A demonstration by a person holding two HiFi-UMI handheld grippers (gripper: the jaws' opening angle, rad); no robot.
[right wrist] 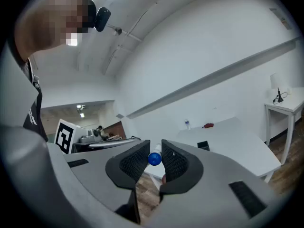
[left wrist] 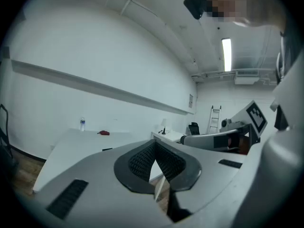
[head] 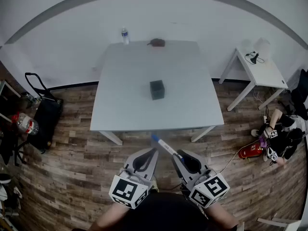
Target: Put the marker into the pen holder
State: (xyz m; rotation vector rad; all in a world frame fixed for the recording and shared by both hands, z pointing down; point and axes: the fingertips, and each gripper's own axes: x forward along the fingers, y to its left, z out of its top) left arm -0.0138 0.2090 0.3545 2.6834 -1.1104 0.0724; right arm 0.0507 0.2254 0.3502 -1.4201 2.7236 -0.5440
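The pen holder (head: 157,89), a small dark cube-shaped cup, stands near the middle of the white table (head: 130,109). Both grippers hover over the wooden floor, short of the table's near edge. My right gripper (head: 177,153) is shut on a white marker (head: 163,145) whose blue cap points toward the table. In the right gripper view the blue cap end (right wrist: 154,158) sits between the pads, and the pen holder (right wrist: 203,146) shows beyond. My left gripper (head: 154,150) is shut with nothing in it; its fingers (left wrist: 142,161) meet at the tip.
A water bottle (head: 125,35) and a brown object (head: 156,43) lie at the table's far edge. A small side table (head: 260,69) with a lamp stands at the right, and a red fire extinguisher (head: 249,151) lies on the floor. At the left is a black bag (head: 45,117).
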